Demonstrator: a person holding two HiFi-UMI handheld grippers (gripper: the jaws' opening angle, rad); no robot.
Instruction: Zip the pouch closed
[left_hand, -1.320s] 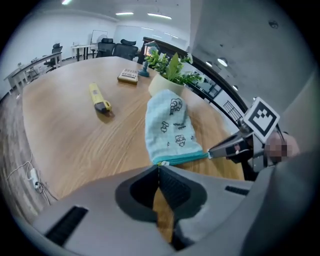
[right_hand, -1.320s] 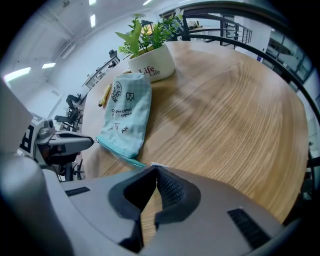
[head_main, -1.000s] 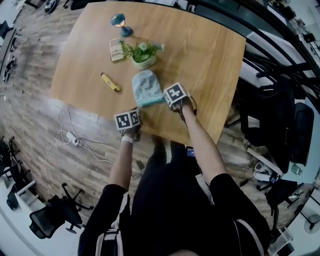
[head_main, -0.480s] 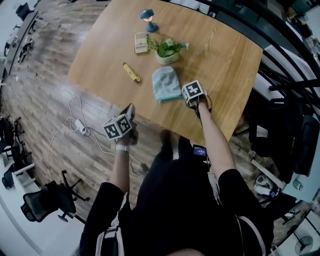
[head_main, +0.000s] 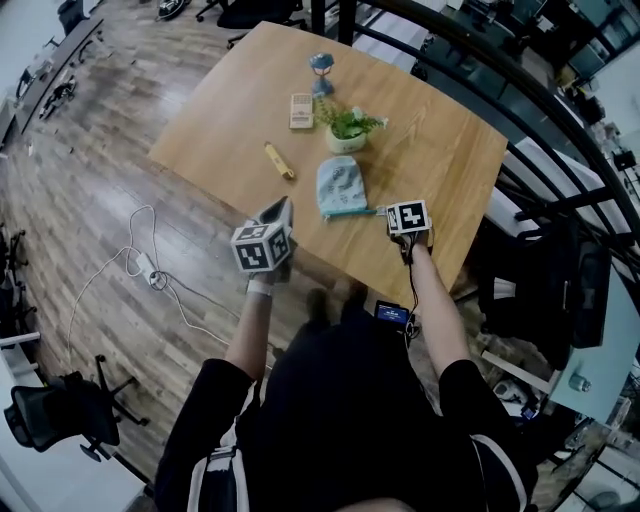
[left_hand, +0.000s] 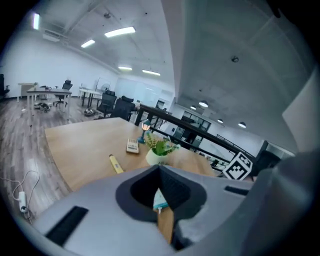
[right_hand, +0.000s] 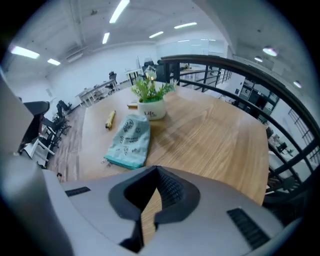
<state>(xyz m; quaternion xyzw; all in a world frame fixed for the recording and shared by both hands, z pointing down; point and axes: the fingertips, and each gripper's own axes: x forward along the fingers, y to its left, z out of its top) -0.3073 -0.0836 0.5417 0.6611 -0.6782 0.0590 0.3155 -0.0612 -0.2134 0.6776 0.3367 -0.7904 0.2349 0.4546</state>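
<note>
The light teal printed pouch (head_main: 339, 186) lies flat on the wooden table (head_main: 236, 112), its zipper edge toward me, and nothing is touching it. In the right gripper view the pouch (right_hand: 129, 141) lies ahead and to the left, with a small pull at its near left corner. My right gripper (head_main: 400, 215) hovers just right of the pouch near the table's front edge; its jaws (right_hand: 157, 170) are shut and hold nothing. My left gripper (head_main: 281, 210) is at the front edge, left of the pouch, shut and empty. A sliver of the pouch (left_hand: 160, 200) shows below its closed jaws.
Behind the pouch stands a small potted plant (head_main: 347, 130). A yellow marker (head_main: 279, 160) lies to the left, with a card (head_main: 301, 110) and a small blue lamp (head_main: 320, 68) farther back. A white cable and power strip (head_main: 140, 268) lie on the floor. A railing runs along the right.
Both grippers have drawn away from the pouch: the left pulled back past the table's front edge, the right slid right. The pouch stayed in place.
</note>
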